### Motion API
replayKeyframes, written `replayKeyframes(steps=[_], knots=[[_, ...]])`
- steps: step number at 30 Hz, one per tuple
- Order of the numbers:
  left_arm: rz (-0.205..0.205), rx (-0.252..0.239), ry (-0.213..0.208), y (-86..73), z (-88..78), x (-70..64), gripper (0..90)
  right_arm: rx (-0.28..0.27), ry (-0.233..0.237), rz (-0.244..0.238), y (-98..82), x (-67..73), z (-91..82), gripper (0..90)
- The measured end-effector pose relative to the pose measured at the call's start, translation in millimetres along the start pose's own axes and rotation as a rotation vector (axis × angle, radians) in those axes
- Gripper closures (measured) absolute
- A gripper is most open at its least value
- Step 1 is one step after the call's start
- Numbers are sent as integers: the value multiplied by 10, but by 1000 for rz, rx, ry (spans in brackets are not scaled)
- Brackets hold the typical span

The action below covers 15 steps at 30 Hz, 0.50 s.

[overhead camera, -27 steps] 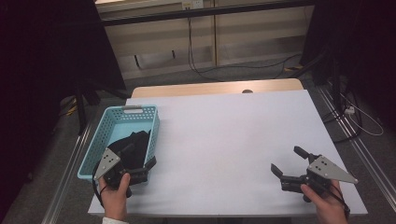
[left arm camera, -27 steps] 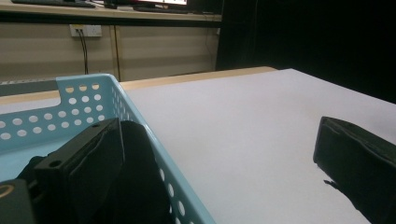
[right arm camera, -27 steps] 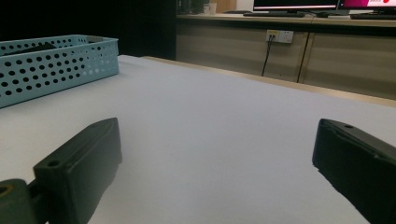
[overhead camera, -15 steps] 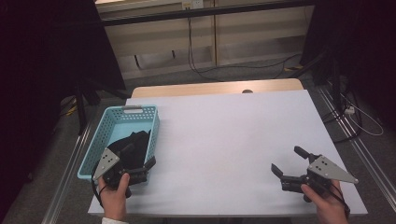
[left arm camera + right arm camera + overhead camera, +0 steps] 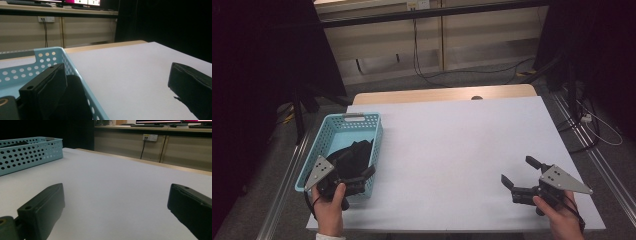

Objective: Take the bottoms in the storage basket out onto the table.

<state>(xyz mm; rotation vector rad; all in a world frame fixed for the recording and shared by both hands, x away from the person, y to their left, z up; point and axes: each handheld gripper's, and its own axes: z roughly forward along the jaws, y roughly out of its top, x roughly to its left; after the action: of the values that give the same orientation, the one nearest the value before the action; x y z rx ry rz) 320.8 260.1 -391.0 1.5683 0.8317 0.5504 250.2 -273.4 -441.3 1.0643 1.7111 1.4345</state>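
Observation:
A light blue perforated basket (image 5: 347, 119) stands at the table's left side, with a black bundle (image 5: 356, 151) lying in it. My left gripper (image 5: 357, 165) is at the basket's near right corner, open. In the left gripper view its jaws (image 5: 116, 75) straddle the basket's right wall (image 5: 75, 72): one jaw is inside next to the black bundle (image 5: 73, 100), the other over the white tabletop. My right gripper (image 5: 518, 171) rests low near the front right of the table, open, with nothing between its jaws (image 5: 115, 195). The basket (image 5: 30, 150) lies far to its left.
The white table top (image 5: 462, 135) has a wooden strip along its far edge. Cables and cabinet fronts lie on the floor side beyond it. Metal rails run along both sides of the table.

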Motion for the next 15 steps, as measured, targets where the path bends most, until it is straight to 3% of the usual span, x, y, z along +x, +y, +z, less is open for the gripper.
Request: replayKeyframes(steps=[4, 10, 15], knots=[[-12, 0, -12, 42, 16, 10, 20, -1, 3, 3, 2, -4, 7, 1], [6, 21, -19, 140, 17, 53, 19, 3, -5, -11, -1, 0, 5, 2], [8, 35, -33, 230, 69, 97, 19, 8, -21, 7, -17, -34, -34, 3]])
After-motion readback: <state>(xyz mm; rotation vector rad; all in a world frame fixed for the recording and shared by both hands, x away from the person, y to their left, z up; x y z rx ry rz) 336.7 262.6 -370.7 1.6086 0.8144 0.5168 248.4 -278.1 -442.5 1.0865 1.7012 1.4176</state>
